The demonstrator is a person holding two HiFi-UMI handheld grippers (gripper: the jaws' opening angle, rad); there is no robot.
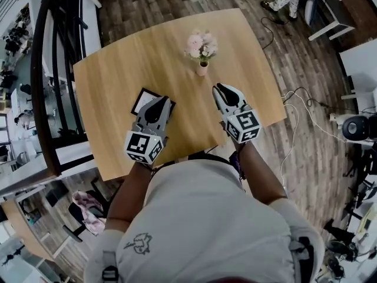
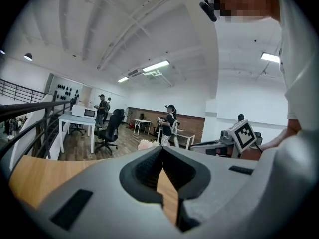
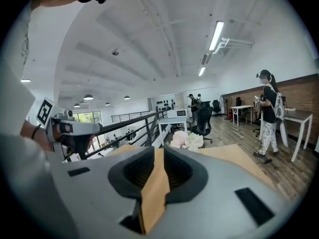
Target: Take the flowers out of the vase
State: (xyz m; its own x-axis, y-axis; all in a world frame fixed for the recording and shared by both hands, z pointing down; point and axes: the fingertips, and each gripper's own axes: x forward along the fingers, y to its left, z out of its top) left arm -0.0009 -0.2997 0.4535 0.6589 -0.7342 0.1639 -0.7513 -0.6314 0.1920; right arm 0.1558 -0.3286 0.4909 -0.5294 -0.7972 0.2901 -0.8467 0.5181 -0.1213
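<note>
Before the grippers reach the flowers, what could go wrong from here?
1. The vase looks small and narrow under a wide bunch of flowers, and neither gripper holds it; a pull on the flowers might tip it over.
2. The right gripper has its jaws only a little apart, so it might push the flowers aside rather than close around them.

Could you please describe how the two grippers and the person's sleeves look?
The left gripper and right gripper are grey tapered shells with black ribbed jaw linings, each bearing a white cube of black square markers. The person wears a pale short-sleeved shirt.
</note>
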